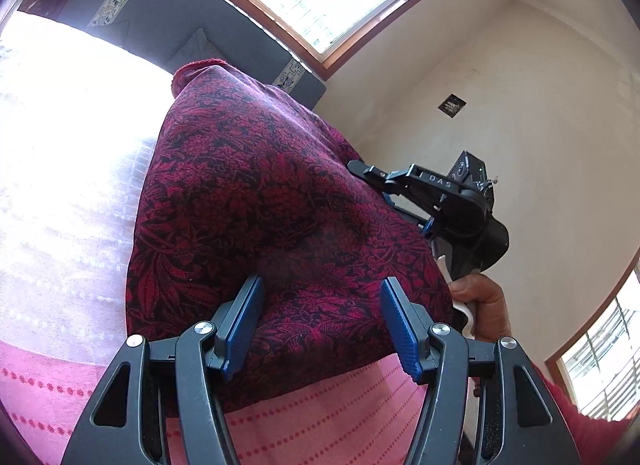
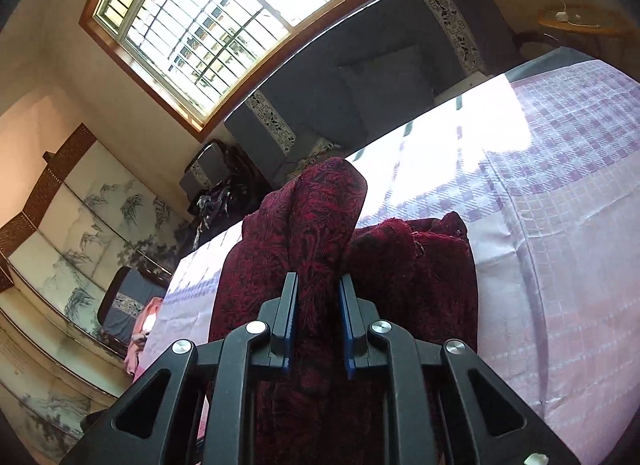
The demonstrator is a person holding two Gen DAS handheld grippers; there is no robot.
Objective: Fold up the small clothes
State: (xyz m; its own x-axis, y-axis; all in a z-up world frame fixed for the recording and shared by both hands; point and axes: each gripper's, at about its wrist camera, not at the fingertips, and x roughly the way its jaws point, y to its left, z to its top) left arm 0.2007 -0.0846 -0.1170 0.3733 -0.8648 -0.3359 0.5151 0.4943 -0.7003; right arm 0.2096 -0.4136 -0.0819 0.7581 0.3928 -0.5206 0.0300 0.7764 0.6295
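A dark red floral garment (image 1: 260,193) lies in a mound on the bed, its far end rising to a rolled hem. My left gripper (image 1: 320,283) stands open, its blue pads (image 1: 244,321) spread apart just above the near part of the cloth and not pressing it. In the right wrist view my right gripper (image 2: 319,279) is shut on a raised fold of the garment (image 2: 320,225), which stands up between the pads. From the left wrist view the right gripper (image 1: 372,175) shows at the garment's right edge, held by a person's hand (image 1: 484,305).
A lilac checked bedcover (image 2: 560,185) spreads under the garment, with a pink dotted cloth (image 1: 320,417) near my left gripper. A dark grey sofa (image 2: 380,77) runs below the window behind the bed. A painted folding screen (image 2: 80,205) stands at the left, a pink cloth (image 2: 144,321) by the bed's edge.
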